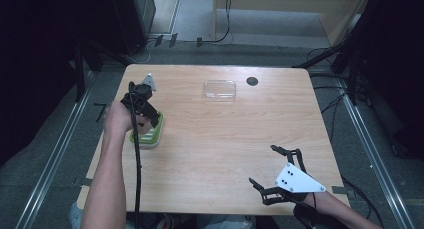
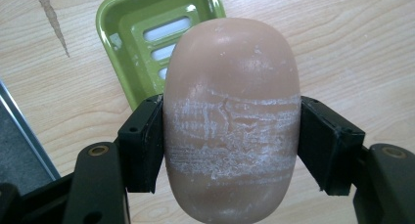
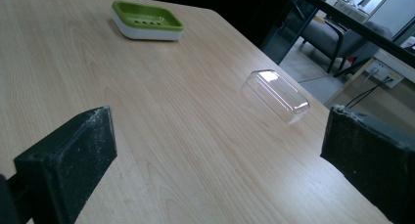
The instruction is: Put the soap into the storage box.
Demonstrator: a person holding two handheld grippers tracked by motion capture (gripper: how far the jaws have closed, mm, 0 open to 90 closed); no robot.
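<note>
A tan oval soap bar (image 2: 231, 121), scuffed white on its face, is clamped between the two black pads of my left gripper (image 2: 231, 145). It hangs just above a green slotted soap dish (image 2: 132, 33). In the high view the left gripper (image 1: 145, 111) sits over the green dish (image 1: 149, 137) at the table's left. My right gripper (image 1: 270, 169) rests open near the front right edge, nothing between its fingers (image 3: 68, 160). The right gripper view has the green dish (image 3: 147, 21) far off and a clear plastic lid (image 3: 276, 94) nearer.
A clear plastic lid (image 1: 219, 89) lies at the back middle of the wooden table (image 1: 215, 154), with a small dark round disc (image 1: 252, 81) beside it. Cables and metal rails run along the floor on both sides.
</note>
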